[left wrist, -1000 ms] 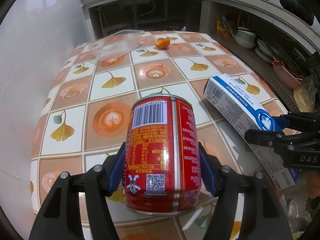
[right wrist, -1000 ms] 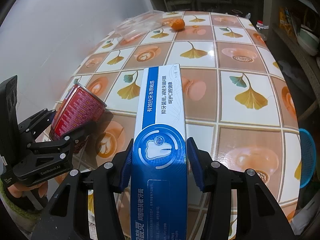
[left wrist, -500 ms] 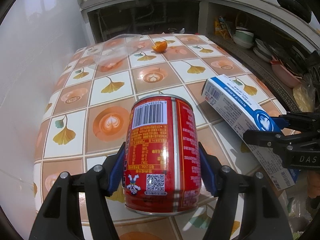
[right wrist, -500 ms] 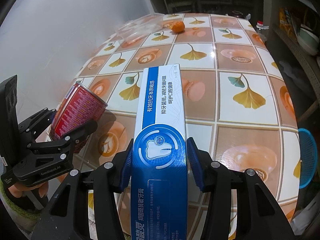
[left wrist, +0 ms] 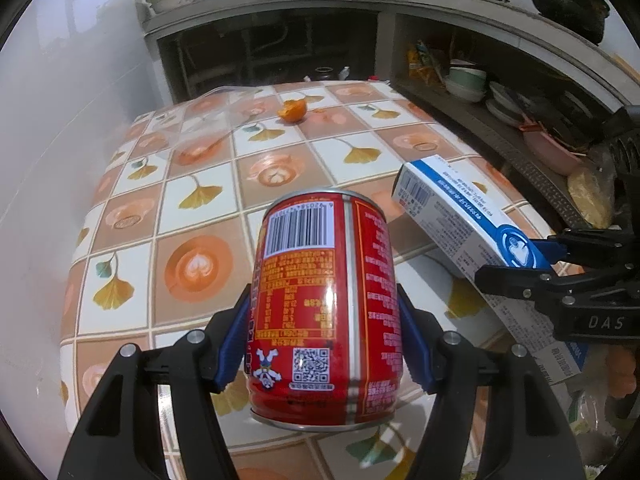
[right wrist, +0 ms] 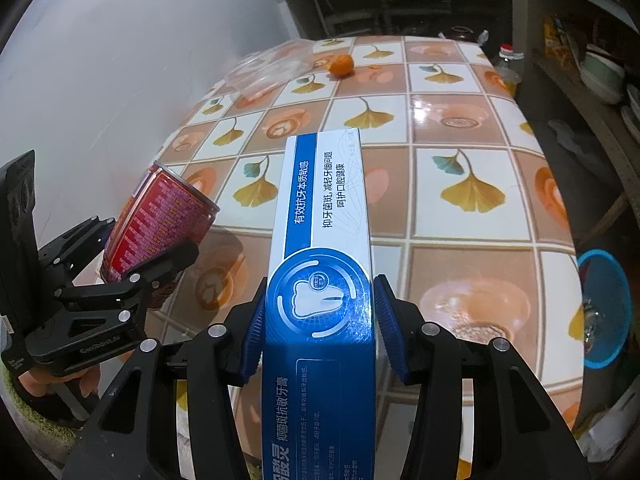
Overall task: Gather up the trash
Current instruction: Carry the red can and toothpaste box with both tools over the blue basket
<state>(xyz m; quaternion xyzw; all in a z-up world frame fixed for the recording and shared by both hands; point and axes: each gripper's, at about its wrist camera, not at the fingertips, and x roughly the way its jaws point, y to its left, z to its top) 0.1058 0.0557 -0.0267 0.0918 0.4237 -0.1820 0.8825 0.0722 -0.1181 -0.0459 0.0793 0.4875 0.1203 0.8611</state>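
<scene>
Kitchen shelves ring a tiled table (left wrist: 280, 168), and we have both pieces of trash lifted clear of it. Our left gripper (left wrist: 322, 344) clamps the red can (left wrist: 324, 300) between its blue pads; just to its right, our right gripper (right wrist: 318, 326) squeezes the toothpaste box (right wrist: 324, 248). So we judge the carry step underway. Next we need a bin, possibly the blue basket (right wrist: 604, 312) off the table's right edge. Far ahead lie an orange peel (left wrist: 293, 110) and clear plastic (left wrist: 208, 120).
</scene>
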